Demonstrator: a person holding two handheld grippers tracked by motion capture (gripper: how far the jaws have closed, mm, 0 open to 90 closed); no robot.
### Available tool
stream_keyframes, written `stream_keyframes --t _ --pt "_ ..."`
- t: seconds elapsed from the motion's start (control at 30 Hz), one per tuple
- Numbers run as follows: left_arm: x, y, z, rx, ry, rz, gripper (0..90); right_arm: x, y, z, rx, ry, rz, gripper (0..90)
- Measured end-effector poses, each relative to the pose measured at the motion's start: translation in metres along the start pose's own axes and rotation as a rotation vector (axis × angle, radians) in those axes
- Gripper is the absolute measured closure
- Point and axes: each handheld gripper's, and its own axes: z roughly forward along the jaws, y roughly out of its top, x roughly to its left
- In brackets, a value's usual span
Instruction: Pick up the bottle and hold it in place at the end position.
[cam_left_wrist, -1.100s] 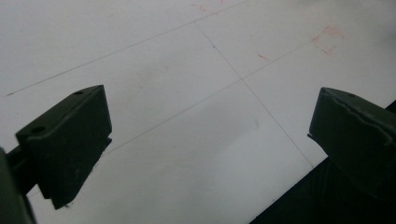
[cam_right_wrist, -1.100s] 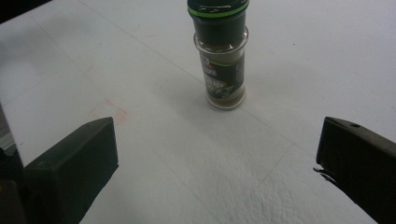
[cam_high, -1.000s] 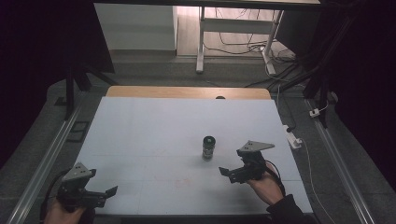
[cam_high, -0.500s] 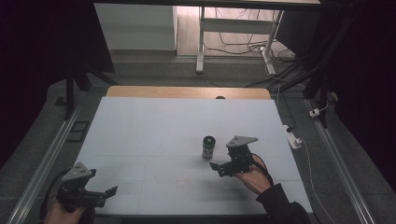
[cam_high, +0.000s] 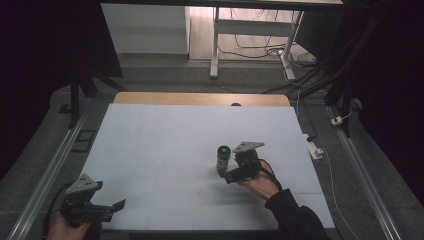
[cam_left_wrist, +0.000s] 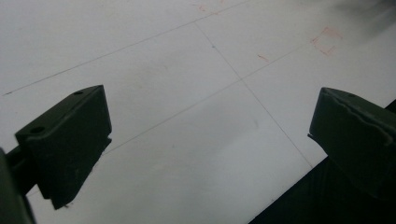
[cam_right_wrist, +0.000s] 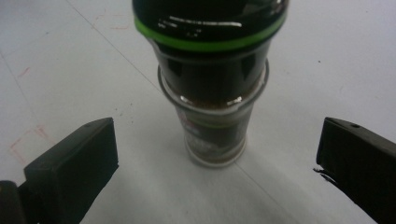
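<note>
- Dark surroundings close in on three sides of the workspace, with cables and metal frame legs on the floor beyond the far edge.
- Our bench (cam_high: 165, 135) is covered by a white sheet marked with thin ruled lines and a few faint red pencil marks; a strip of bare wood shows along its far edge.
- We see the right hand-held gripper (cam_high: 231, 176) low on the bench right of centre, its jaws spread wide, one on each side of the jar without touching it.
- We see the left hand-held gripper (cam_high: 116, 206) near the front left corner, well apart from the jar, its jaws likewise spread with nothing between them but bare sheet.
- Between the right jaws stands the spice jar (cam_right_wrist: 212, 93), upright on the white sheet, right of the bench's middle. It is a small clear cylinder with a dark cap ringed in green, a brown filling and a label on its lower body.
- We judge it light and rigid, probably glass or hard plastic, so the wall should be smooth and could slip under a weak pinch. If glass, it would not take a knock well.
- Being tall for its narrow base, it may tip if one jaw arrives first.
- We would close on the straight labelled body below the shoulder, jaws level and centred, not on the wider cap.
</note>
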Motion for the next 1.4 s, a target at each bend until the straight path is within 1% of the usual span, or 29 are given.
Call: stream_keyframes --t 0.13,0.23,0.33,0.43,0.5,0.6,0.7,0.77,0.8,0.87,1.0,1.13,1.23,1.4 --pt "0.0 0.0 0.0 0.001 0.001 0.001 0.2 0.0 0.002 0.008 0.006 0.012 -0.017 0.0" --pt "0.0 0.0 0.0 0.001 0.001 0.002 0.2 -0.001 0.003 0.012 0.013 0.001 -0.032 6.2" --pt "0.0 0.0 0.0 0.001 0.001 0.002 0.2 -0.002 0.004 0.014 0.012 -0.008 -0.039 15.6" --pt "0.0 0.0 0.0 0.001 0.001 0.003 0.2 -0.003 0.005 0.013 0.011 -0.005 -0.054 26.5" --pt "0.0 0.0 0.0 0.002 0.001 0.003 0.2 -0.003 0.005 0.013 0.008 0.001 -0.061 34.4" --pt "0.0 0.0 0.0 0.002 0.001 0.003 0.2 -0.004 0.006 0.013 0.007 0.011 -0.071 43.8" --pt "0.0 0.0 0.0 0.002 0.001 0.004 0.2 -0.003 0.006 0.013 0.011 0.027 -0.091 51.0" --pt "0.0 0.0 0.0 0.002 0.001 0.004 0.2 -0.002 0.007 0.012 0.014 0.016 -0.122 51.8" --pt "0.0 0.0 0.0 0.002 0.001 0.005 0.2 -0.001 0.007 0.012 0.016 0.014 -0.128 52.0" --pt "0.0 0.0 0.0 0.002 0.001 0.004 0.2 -0.002 0.006 0.012 0.012 0.017 -0.123 52.1" --pt "0.0 0.0 0.0 0.002 0.0 0.004 0.3 -0.001 0.007 0.012 0.017 0.012 -0.131 52.3" --pt "0.0 0.0 0.0 0.001 0.0 0.004 0.3 -0.002 0.008 0.011 0.017 0.013 -0.126 52.4" --pt "0.0 0.0 0.0 0.001 0.0 0.002 0.3 -0.004 0.011 0.008 0.006 0.022 -0.108 52.4" --pt "0.0 0.0 0.0 0.002 -0.001 0.0 0.3 -0.004 0.019 0.003 -0.006 0.032 -0.102 52.5"
